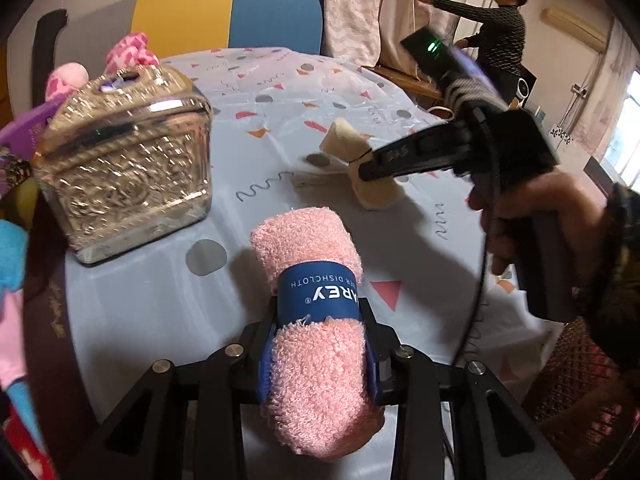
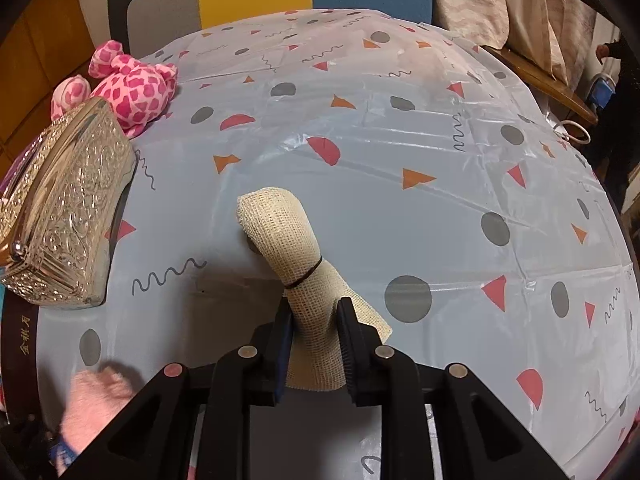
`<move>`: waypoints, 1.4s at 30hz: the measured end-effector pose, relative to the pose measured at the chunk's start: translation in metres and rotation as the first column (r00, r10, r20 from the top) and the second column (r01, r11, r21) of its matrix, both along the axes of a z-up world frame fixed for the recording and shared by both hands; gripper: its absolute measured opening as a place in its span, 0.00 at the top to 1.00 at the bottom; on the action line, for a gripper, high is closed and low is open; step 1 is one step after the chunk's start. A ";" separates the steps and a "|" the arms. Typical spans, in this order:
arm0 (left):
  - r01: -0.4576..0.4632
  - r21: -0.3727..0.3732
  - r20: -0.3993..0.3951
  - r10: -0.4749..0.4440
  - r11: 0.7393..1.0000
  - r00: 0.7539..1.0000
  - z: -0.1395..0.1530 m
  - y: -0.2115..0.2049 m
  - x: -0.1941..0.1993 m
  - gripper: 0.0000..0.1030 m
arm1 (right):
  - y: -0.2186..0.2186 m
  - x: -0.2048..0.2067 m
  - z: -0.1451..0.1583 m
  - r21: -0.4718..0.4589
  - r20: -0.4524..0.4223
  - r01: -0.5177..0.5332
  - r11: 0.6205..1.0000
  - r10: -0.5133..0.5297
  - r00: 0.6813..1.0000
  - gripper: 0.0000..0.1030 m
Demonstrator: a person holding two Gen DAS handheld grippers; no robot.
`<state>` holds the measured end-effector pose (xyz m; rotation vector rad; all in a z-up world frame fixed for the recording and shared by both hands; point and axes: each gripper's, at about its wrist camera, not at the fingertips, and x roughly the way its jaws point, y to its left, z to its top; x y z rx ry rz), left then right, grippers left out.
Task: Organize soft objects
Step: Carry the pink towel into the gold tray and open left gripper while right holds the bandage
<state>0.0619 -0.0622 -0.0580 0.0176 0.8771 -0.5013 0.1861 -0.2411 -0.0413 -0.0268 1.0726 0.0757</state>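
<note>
Tongs [image 1: 320,356] gripping pink dishcloth [image 1: 316,320], other tongs [image 2: 314,344] gripping gauze roll [image 2: 296,256]

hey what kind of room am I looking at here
Most likely a lived-in home dining or living room: a table under a patterned plastic tablecloth, a colourful upholstered chair behind it, curtains, and a wall air conditioner.

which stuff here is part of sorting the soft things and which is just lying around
Part of the job:
- pink dishcloth roll, clamped in the left gripper
- cream gauze roll, clamped in the right gripper
- pink spotted plush toy

Just lying about:
- silver embossed box
- patterned tablecloth
- yellow and blue chair
- person by the curtains
</note>
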 end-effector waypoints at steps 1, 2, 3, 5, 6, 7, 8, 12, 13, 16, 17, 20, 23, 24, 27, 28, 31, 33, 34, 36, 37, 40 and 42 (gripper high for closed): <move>-0.001 -0.002 0.003 0.001 1.000 1.000 0.003 0.001 -0.003 0.66 | 0.001 0.000 0.000 -0.010 0.002 -0.002 1.000 0.002 1.000 0.79; -0.003 -0.002 0.012 0.003 1.000 1.000 0.007 0.002 -0.006 0.66 | 0.003 0.000 0.001 -0.027 0.007 -0.002 1.000 0.003 1.000 0.79; -0.004 -0.002 0.017 0.004 1.000 1.000 0.010 0.004 -0.008 0.66 | 0.005 -0.001 0.001 -0.048 0.017 -0.003 0.999 0.004 1.000 0.80; -0.014 -0.016 0.020 0.015 1.000 1.000 0.019 0.011 -0.013 0.66 | 0.008 -0.002 0.001 -0.076 0.021 -0.012 0.997 0.013 1.000 0.80; -0.021 -0.022 0.021 0.021 1.000 1.000 0.022 0.014 -0.014 0.66 | 0.009 -0.002 0.000 -0.090 0.020 -0.017 0.996 0.019 1.000 0.80; -0.029 -0.027 0.026 0.030 0.999 0.999 0.027 0.017 -0.016 0.66 | 0.011 -0.002 -0.001 -0.104 0.020 -0.023 0.994 0.025 0.999 0.80; -0.037 -0.034 0.031 0.038 0.999 0.999 0.032 0.021 -0.018 0.66 | 0.013 -0.002 -0.001 -0.115 0.020 -0.025 0.993 0.028 0.999 0.80; -0.077 -0.072 0.035 0.079 0.994 0.996 0.049 0.042 -0.022 0.66 | 0.014 -0.003 -0.001 -0.133 0.020 -0.020 0.991 0.023 1.000 0.81; -0.088 -0.081 0.035 0.091 0.993 0.995 0.053 0.049 -0.024 0.66 | 0.014 -0.003 -0.001 -0.141 0.022 -0.018 0.990 0.021 1.000 0.81; -0.141 -0.107 0.039 0.146 0.984 0.988 0.064 0.076 -0.028 0.66 | 0.017 -0.005 -0.002 -0.157 0.022 -0.026 0.987 0.029 0.999 0.81; -0.168 -0.125 0.030 0.173 0.978 0.984 0.068 0.089 -0.027 0.66 | 0.017 -0.005 -0.002 -0.159 0.021 -0.027 0.987 0.031 0.999 0.81; -0.270 -0.161 0.008 0.275 0.949 0.962 0.076 0.130 -0.023 0.66 | 0.018 -0.005 -0.003 -0.167 0.020 -0.031 0.985 0.035 0.999 0.81; -0.377 -0.181 -0.027 0.379 0.908 0.925 0.077 0.170 -0.010 0.66 | 0.019 -0.006 -0.003 -0.176 0.018 -0.033 0.984 0.037 0.999 0.81; -0.402 -0.191 -0.042 0.402 0.895 0.915 0.077 0.180 -0.006 0.66 | 0.019 -0.006 -0.003 -0.178 0.018 -0.035 0.983 0.038 0.999 0.81; -0.468 -0.227 -0.114 0.454 0.854 0.884 0.073 0.216 0.011 0.66 | 0.020 -0.006 -0.003 -0.184 0.017 -0.037 0.982 0.041 0.999 0.81; -0.482 -0.232 -0.134 0.463 0.845 0.876 0.072 0.227 0.016 0.66 | 0.021 -0.006 -0.003 -0.187 0.016 -0.039 0.982 0.042 0.999 0.81; -0.500 -0.226 -0.165 0.474 0.836 0.865 0.067 0.245 0.029 0.66 | 0.022 -0.006 -0.003 -0.195 0.015 -0.044 0.980 0.048 0.999 0.81; -0.517 -0.208 -0.187 0.485 0.830 0.854 0.060 0.252 0.043 0.66 | 0.022 -0.006 -0.004 -0.198 0.014 -0.047 0.979 0.051 0.999 0.81; -0.519 -0.198 -0.192 0.486 0.832 0.853 0.058 0.253 0.049 0.66 | 0.022 -0.006 -0.004 -0.198 0.014 -0.049 0.979 0.053 0.999 0.81; -0.532 -0.151 -0.200 0.501 0.833 0.842 0.047 0.252 0.062 0.64 | 0.022 -0.006 -0.003 -0.199 0.013 -0.050 0.979 0.054 0.998 0.81; -0.522 -0.121 -0.214 0.491 0.844 0.844 0.039 0.249 0.070 0.63 | 0.022 -0.006 -0.004 -0.200 0.013 -0.051 0.978 0.054 0.998 0.81; -0.531 -0.066 -0.226 0.506 0.845 0.832 0.021 0.242 0.081 0.60 | 0.022 -0.005 -0.003 -0.202 0.012 -0.053 0.978 0.056 0.998 0.81; -0.539 -0.037 -0.188 0.524 0.841 0.830 0.019 0.238 0.080 0.58 | 0.022 -0.005 -0.003 -0.204 0.012 -0.055 0.977 0.059 0.998 0.81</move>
